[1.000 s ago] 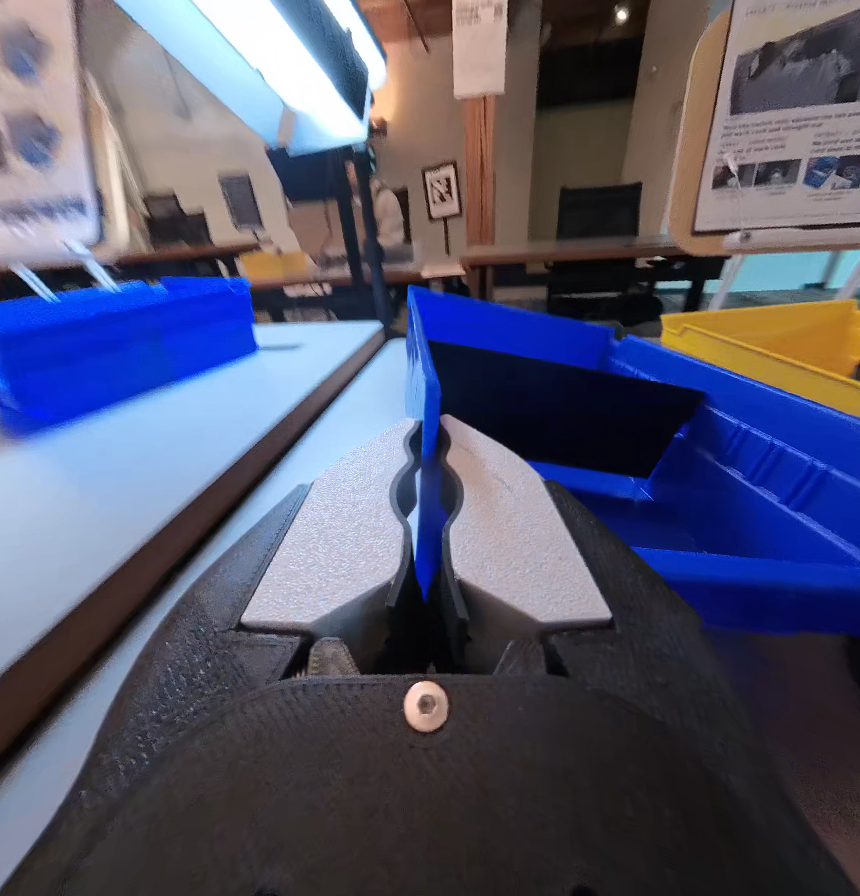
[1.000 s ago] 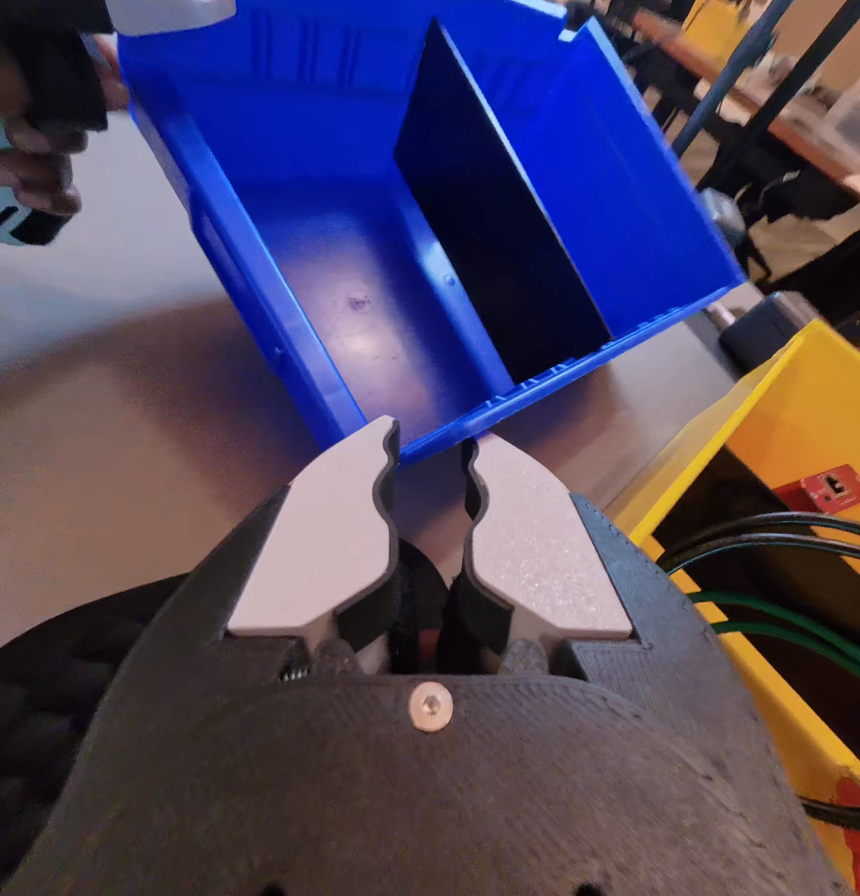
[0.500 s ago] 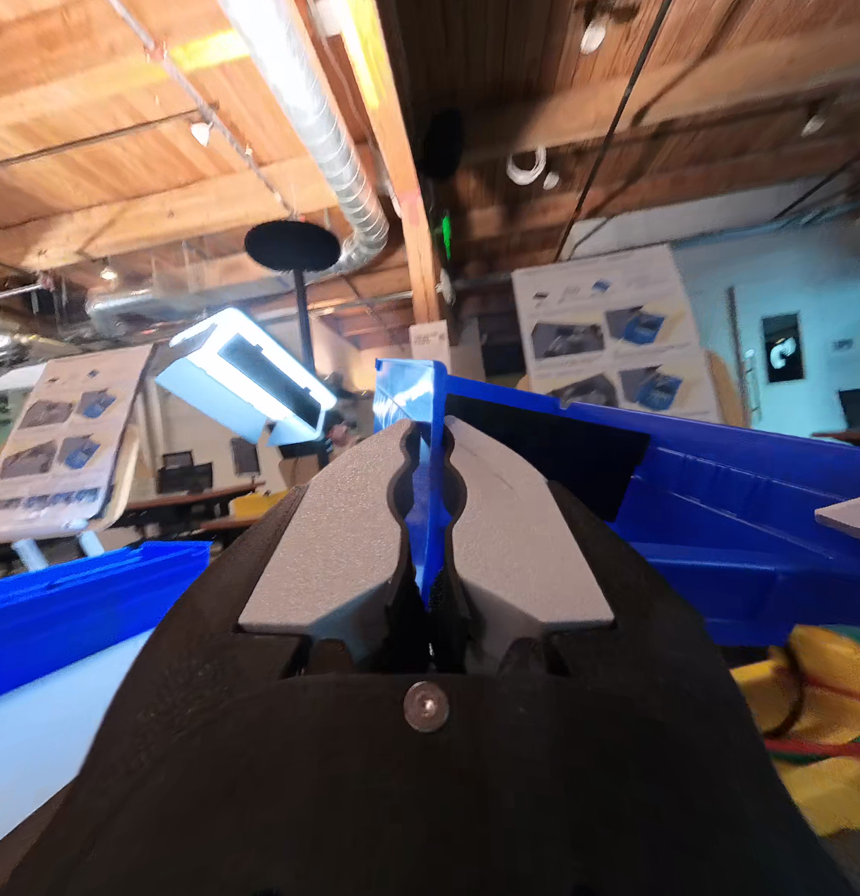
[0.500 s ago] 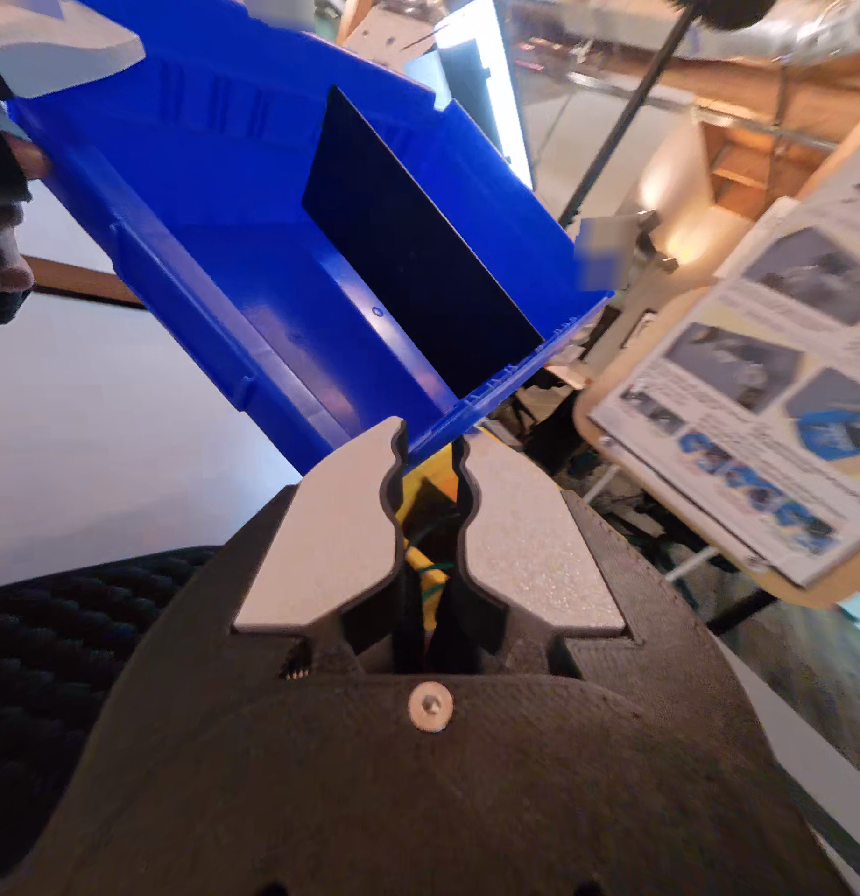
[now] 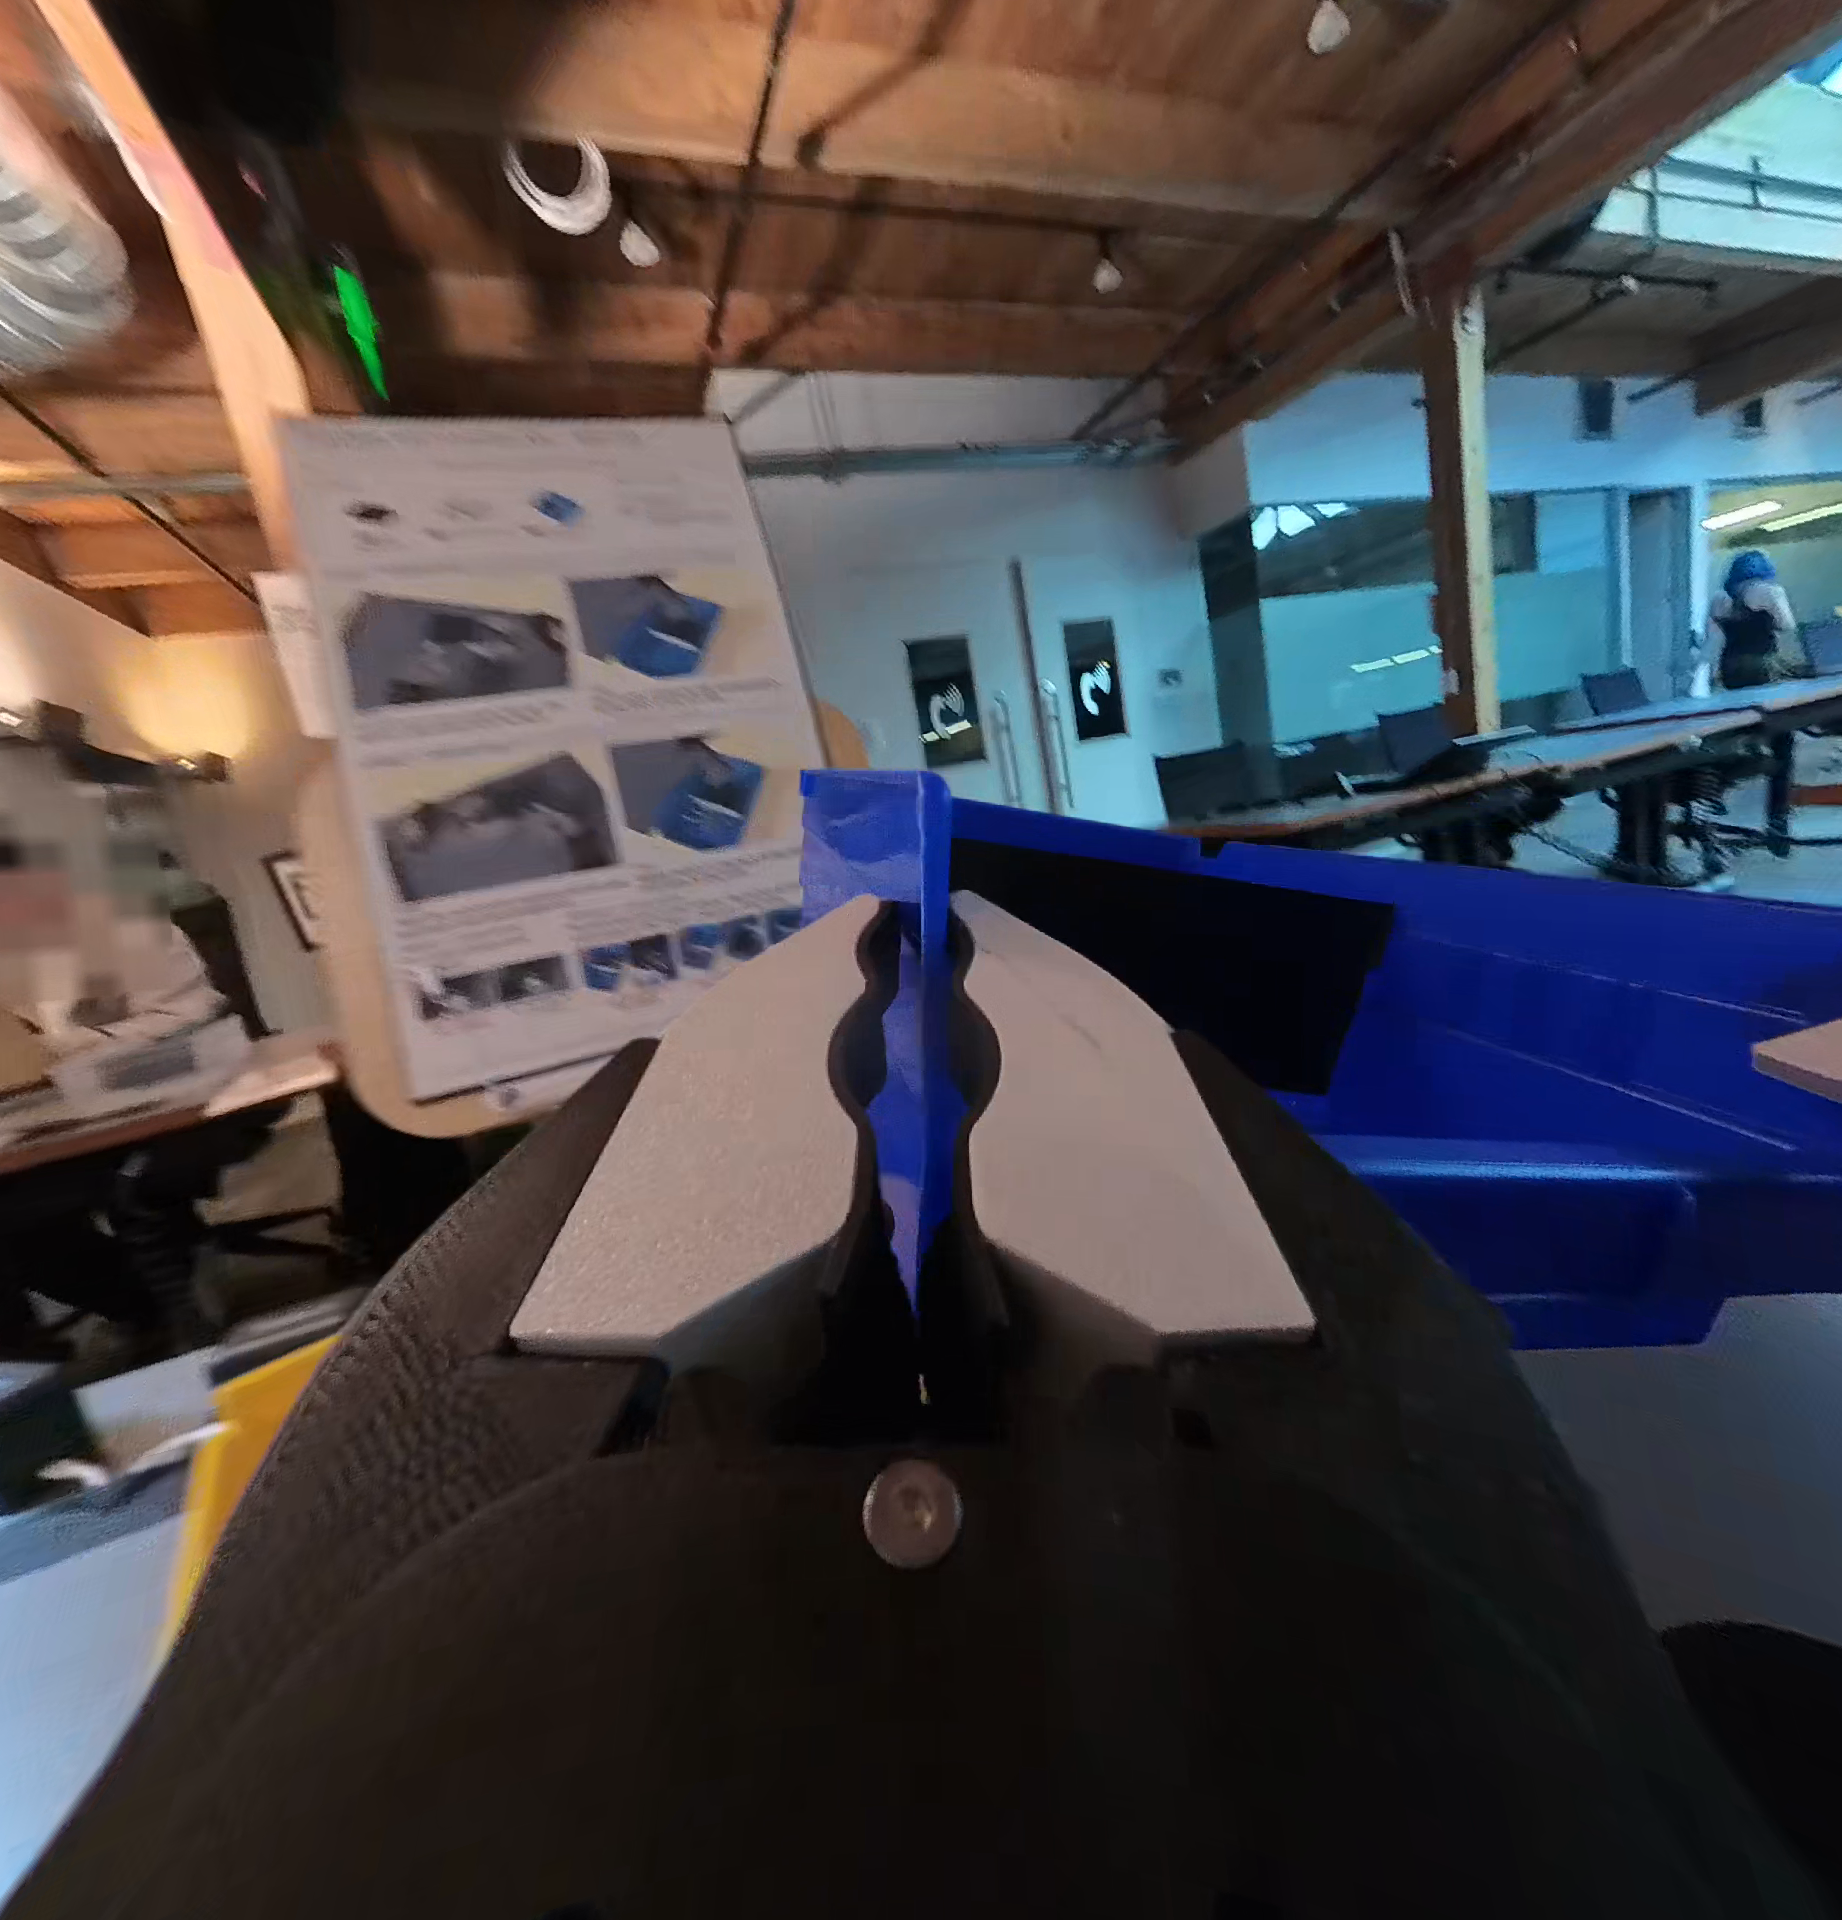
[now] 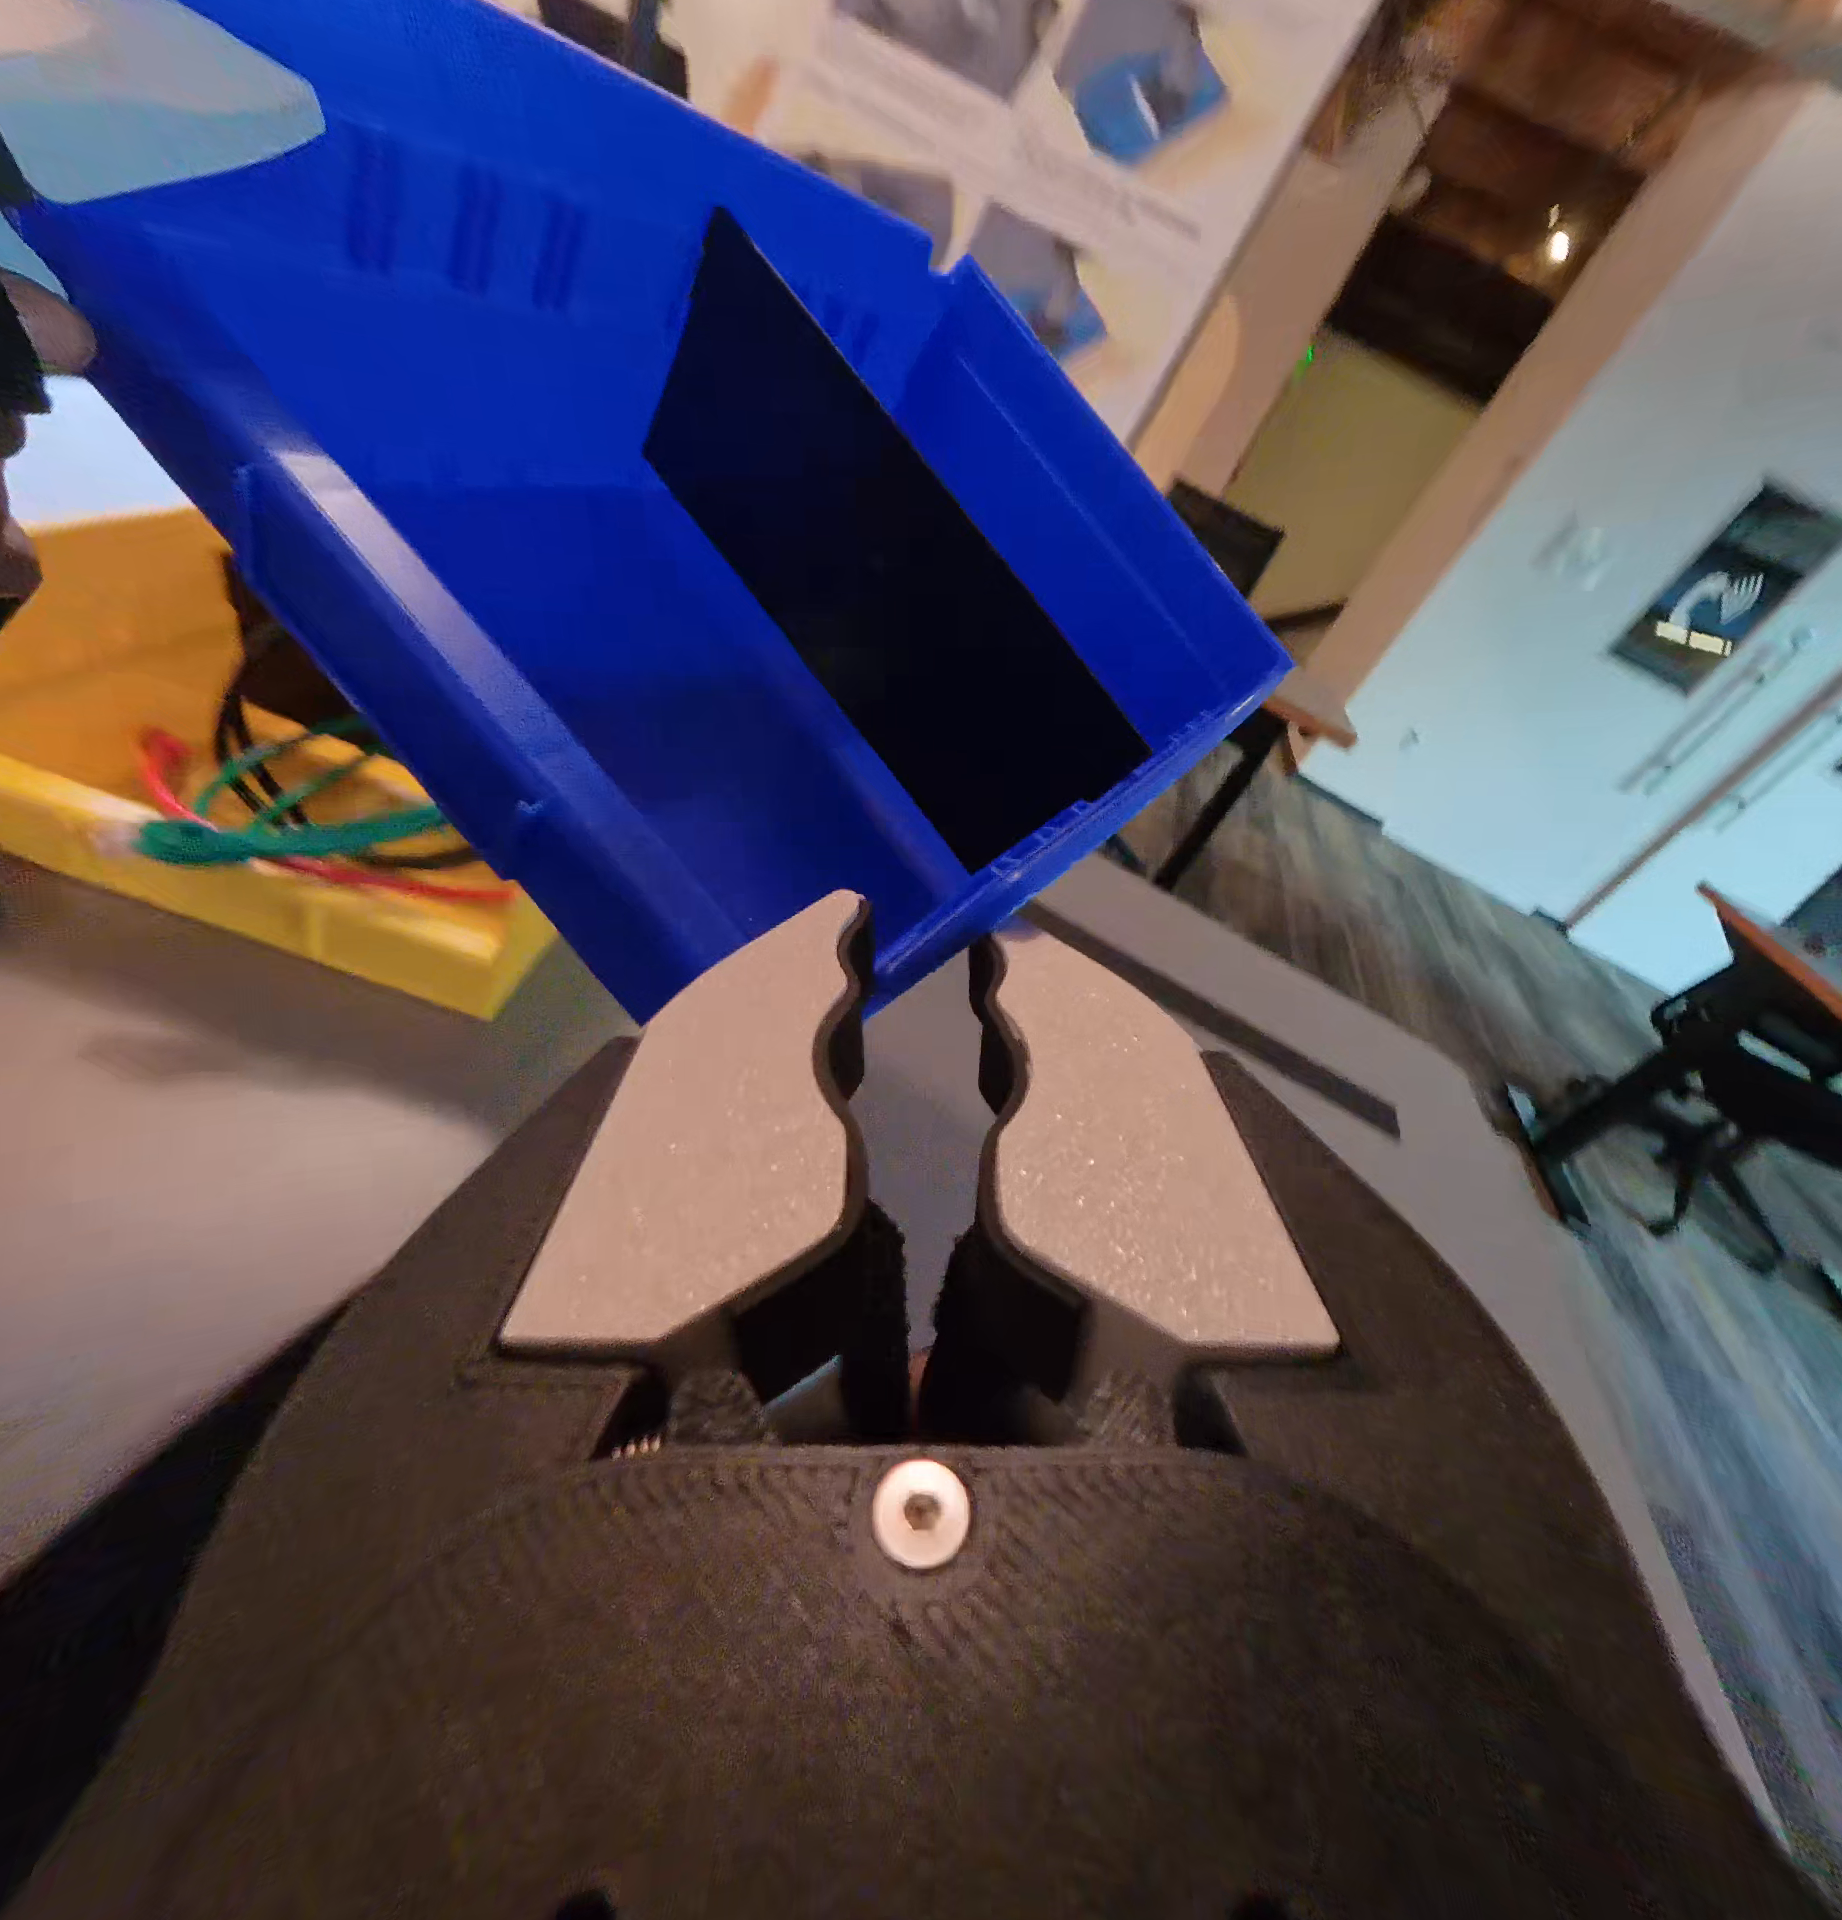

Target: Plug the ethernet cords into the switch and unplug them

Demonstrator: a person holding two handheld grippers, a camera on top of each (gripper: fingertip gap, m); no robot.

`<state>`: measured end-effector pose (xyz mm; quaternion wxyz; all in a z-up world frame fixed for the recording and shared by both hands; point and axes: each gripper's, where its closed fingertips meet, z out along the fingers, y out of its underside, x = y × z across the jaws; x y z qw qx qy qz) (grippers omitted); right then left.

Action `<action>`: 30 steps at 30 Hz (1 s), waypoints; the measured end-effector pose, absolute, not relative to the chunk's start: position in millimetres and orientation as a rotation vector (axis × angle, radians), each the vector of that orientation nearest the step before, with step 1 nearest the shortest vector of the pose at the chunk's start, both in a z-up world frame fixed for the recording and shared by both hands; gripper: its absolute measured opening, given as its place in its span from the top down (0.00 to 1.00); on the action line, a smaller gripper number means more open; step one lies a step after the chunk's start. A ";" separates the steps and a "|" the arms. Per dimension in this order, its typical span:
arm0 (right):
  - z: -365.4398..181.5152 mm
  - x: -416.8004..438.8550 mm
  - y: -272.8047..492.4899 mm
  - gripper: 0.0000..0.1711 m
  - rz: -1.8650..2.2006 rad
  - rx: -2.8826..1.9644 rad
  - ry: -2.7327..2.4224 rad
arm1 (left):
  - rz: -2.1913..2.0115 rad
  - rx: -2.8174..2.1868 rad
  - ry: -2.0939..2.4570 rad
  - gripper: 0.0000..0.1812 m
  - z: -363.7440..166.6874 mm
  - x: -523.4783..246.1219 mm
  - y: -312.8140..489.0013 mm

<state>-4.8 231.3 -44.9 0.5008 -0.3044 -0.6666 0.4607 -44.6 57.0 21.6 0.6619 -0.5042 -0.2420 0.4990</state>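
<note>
The ethernet cords (image 6: pixel 304 821), green, red and black, lie in a yellow bin (image 6: pixel 273 914) at nine o'clock in the right wrist view, on the grey table (image 6: pixel 169 1122). Above it a blue bin (image 6: pixel 543 520) with a black divider (image 6: pixel 896 613) is held tilted. The left gripper (image 5: pixel 922 935) clamps its wall. The right gripper (image 6: pixel 922 940) pinches the rim at its tips, narrowly parted.
</note>
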 end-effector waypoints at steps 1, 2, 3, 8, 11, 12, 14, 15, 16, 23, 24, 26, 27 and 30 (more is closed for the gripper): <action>-53.5 -6.0 245.4 0.90 1.096 -0.777 -1.623 | 1.103 -1.167 -0.552 0.96 12.5 -50.4 72.2; -62.1 -7.3 258.6 0.90 1.080 -0.817 -1.633 | 1.079 -1.191 -0.557 0.96 3.1 -55.4 86.5; -70.7 -8.5 270.8 0.90 1.066 -0.853 -1.638 | 1.061 -1.214 -0.558 0.96 -6.5 -59.7 99.5; -108.8 -11.1 318.0 0.90 0.980 -1.001 -1.622 | 0.994 -1.340 -0.578 0.96 -55.4 -77.1 149.3; -122.0 -11.7 336.6 0.90 0.945 -1.056 -1.593 | 0.961 -1.420 -0.585 0.95 -81.7 -81.9 167.5; -122.8 -11.6 339.6 0.91 0.949 -1.055 -1.579 | 0.969 -1.427 -0.578 0.95 -87.3 -82.1 169.9; -126.3 -11.2 343.9 0.91 0.935 -1.055 -1.580 | 0.965 -1.442 -0.566 0.94 -95.0 -81.6 173.5; -128.5 -11.7 345.2 0.91 0.936 -1.061 -1.583 | 0.948 -1.458 -0.577 0.94 -99.3 -82.0 174.4; -131.8 -12.6 346.6 0.91 0.938 -1.076 -1.590 | 0.919 -1.488 -0.581 0.93 -105.1 -82.4 175.5; -163.4 -17.0 348.7 0.91 0.829 -1.144 -1.699 | 0.748 -1.710 -0.599 0.74 -138.2 -76.1 174.6; -161.7 -16.1 348.0 0.88 0.837 -1.139 -1.694 | 0.760 -1.728 -0.581 0.72 -135.5 -70.9 169.7; -156.5 -13.8 344.5 0.81 0.836 -1.084 -1.712 | 0.812 -1.738 -0.517 0.71 -125.2 -55.2 152.9; -153.9 -12.6 341.0 0.77 0.823 -1.028 -1.735 | 0.858 -1.749 -0.480 0.71 -121.4 -46.7 140.6; -156.1 -7.4 325.1 0.61 0.687 -0.786 -1.878 | 1.020 -1.847 -0.401 0.71 -127.3 -25.1 93.9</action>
